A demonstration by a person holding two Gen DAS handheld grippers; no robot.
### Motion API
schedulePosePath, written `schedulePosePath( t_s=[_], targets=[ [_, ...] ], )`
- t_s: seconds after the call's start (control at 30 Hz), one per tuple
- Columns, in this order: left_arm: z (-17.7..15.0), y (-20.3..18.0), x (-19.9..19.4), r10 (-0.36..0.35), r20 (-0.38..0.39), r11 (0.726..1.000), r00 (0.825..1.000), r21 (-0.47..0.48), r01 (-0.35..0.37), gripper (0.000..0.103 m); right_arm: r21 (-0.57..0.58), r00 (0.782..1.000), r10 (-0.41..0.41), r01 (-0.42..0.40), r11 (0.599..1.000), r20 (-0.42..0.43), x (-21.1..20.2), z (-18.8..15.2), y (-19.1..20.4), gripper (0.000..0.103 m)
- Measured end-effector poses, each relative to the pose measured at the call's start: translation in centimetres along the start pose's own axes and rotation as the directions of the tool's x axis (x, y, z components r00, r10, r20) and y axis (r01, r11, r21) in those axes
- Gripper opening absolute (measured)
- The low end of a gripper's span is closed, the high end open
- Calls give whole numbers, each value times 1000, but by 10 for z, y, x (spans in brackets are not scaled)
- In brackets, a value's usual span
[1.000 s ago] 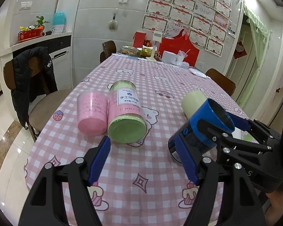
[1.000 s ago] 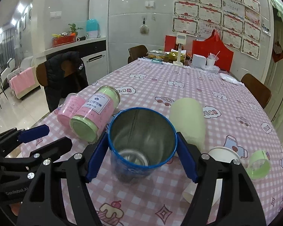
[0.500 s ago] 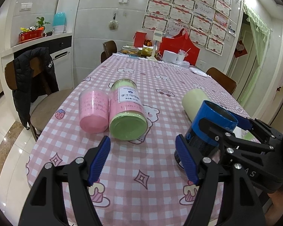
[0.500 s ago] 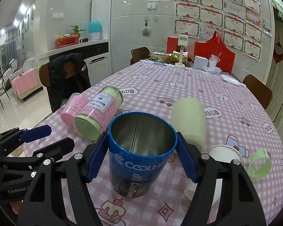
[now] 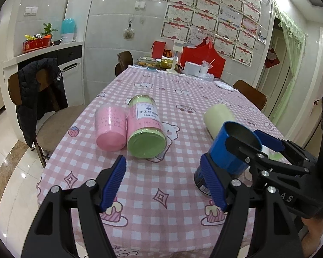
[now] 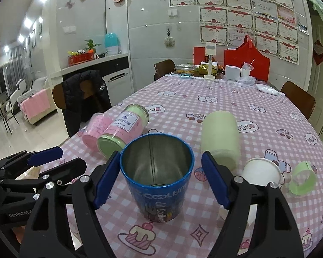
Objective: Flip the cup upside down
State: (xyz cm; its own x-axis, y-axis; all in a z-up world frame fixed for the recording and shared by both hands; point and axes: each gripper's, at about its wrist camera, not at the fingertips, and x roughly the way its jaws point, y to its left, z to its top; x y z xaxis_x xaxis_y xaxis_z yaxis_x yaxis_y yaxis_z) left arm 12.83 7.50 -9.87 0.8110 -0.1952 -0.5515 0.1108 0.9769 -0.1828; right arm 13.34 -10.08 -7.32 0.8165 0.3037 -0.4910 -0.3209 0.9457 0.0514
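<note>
The blue cup (image 6: pixel 157 174) stands on the table (image 6: pixel 269 116) with its mouth up, so I look down into its shiny metal inside, and the white letters on its wall read upside down. My right gripper (image 6: pixel 159 178) has its two blue fingers (image 6: pixel 106 178) on either side of the cup near the rim; on the left side the finger is touching or almost touching the wall, on the right side I see a clear gap of tablecloth, so the fingers are spread a little wider than the cup and do not clamp it. In the left wrist view the same cup (image 5: pixel 228 150) shows at the right, a little tilted by the lens, with the black arms of the right gripper (image 5: pixel 254 142) around its upper part. My left gripper (image 5: pixel 163 182) is low over the near edge of the table, its fingers (image 5: pixel 114 180) wide apart and holding nothing; only the pink checked cloth is between them. Farther on the table a pink jar (image 5: pixel 111 126) and a jar with green lid (image 5: pixel 145 129) lie on their sides, touching each other. A pale cream cylinder (image 6: pixel 220 137) lies on its side just behind the cup to the right. Near my right finger there is a white paper cup (image 6: pixel 260 172) lying tipped, and beside it a green tape ring (image 6: pixel 302 180).
</note>
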Motion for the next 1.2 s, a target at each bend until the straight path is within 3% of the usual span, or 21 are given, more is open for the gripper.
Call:
schedulePosePath(
  t_s=[0.33,0.5,0.7,0.83,1.2],
  targets=[
    [1,-25,-32,-10,59,998,998,56,7,72,62,997,14,-18,998,70,-40,0,-14,84],
    [1,-41,-50,39,110,994,993,101,-51,72,77,992,-4,-6,997,130,-72,-1,-16,85],
    [4,-57,-76,29,171,991,985,125,-50,75,17,971,-81,80,997,227,-111,-2,-7,93],
    [5,-66,-93,25,222,990,975,131,-55,82,-9,956,-122,129,992,268,-129,-8,-5,94],
    [1,-88,-122,45,356,977,934,181,-116,82,-5,930,-169,181,984,327,-149,-16,-7,95]
  ],
)
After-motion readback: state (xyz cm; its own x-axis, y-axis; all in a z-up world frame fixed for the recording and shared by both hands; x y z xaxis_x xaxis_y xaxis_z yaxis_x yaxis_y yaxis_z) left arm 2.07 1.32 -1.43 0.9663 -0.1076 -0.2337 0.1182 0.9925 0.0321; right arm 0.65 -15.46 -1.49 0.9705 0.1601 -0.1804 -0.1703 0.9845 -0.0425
